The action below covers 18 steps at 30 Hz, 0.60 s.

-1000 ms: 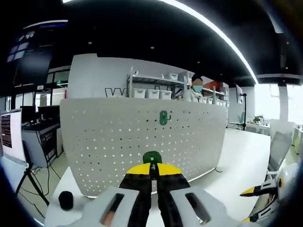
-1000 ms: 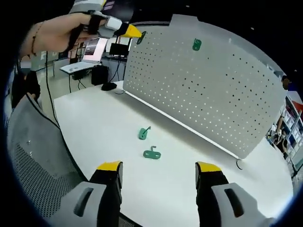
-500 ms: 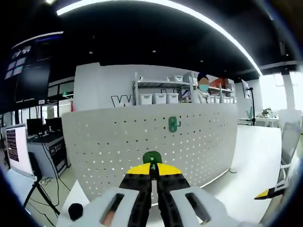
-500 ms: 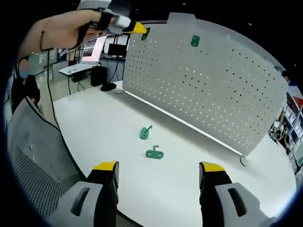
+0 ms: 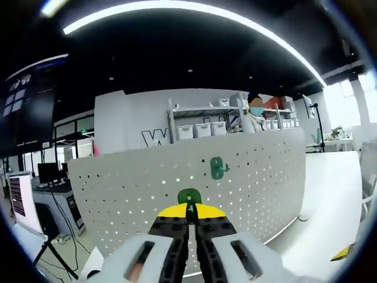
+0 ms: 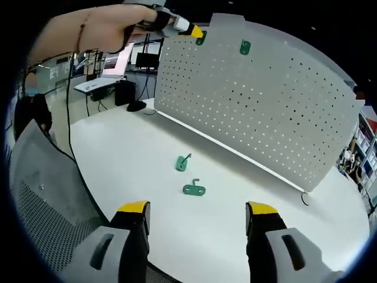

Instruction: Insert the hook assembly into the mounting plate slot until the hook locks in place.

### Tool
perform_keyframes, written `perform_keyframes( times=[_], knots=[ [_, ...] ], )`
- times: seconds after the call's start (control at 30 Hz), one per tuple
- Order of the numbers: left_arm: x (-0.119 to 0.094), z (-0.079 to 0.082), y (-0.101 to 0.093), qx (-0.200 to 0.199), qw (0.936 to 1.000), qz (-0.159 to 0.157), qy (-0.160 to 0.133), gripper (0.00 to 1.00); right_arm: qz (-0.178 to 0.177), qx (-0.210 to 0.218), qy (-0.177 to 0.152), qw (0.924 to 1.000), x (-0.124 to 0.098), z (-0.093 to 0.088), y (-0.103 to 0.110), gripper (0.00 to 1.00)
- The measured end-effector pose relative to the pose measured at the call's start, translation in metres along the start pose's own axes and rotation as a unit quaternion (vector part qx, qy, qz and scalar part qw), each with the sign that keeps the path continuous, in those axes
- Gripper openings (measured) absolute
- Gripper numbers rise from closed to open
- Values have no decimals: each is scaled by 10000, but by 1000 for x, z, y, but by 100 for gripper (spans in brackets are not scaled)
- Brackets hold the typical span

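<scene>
A white perforated mounting plate [image 5: 247, 177] [image 6: 265, 112] stands upright on the table. One green hook [image 5: 217, 167] [image 6: 245, 47] hangs near its top edge. My left gripper [image 5: 189, 207] is shut on another green hook [image 5: 189, 196], held in front of the plate's upper part; in the right gripper view that gripper [image 6: 194, 30] and its green hook [image 6: 201, 38] sit at the plate's top left, carried by a hand [image 6: 88, 29]. My right gripper [image 6: 197, 206] is open over the table's near edge. Two more green hooks [image 6: 182, 163] [image 6: 194, 189] lie on the table ahead of it.
The white table [image 6: 129, 159] stretches to the right past the plate. A chair's mesh back [image 6: 41, 194] is at the near left. Desks with monitors [image 5: 20, 194] stand to the left. Shelves with bins [image 5: 200, 127] and a person [image 5: 254, 113] are behind the plate.
My left gripper has carried its hook rightward along the plate's top, closer to the hanging hook, and nearer the plate. The right gripper and table hooks are still.
</scene>
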<state>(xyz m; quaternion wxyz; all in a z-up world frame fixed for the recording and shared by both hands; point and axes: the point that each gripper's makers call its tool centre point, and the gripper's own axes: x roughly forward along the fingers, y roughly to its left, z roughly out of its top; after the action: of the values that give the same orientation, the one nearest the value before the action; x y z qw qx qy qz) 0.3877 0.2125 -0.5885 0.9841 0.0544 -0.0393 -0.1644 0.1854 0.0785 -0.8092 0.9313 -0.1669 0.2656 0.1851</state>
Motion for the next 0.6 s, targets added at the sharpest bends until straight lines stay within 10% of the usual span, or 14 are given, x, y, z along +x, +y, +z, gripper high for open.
perform_keyframes(
  times=[0.6],
  knots=[
    [51, 17, -2, 280, 9984, 298, -393, 1, -164, -51, -89, 9998, -4, 3, -7, 60]
  ],
)
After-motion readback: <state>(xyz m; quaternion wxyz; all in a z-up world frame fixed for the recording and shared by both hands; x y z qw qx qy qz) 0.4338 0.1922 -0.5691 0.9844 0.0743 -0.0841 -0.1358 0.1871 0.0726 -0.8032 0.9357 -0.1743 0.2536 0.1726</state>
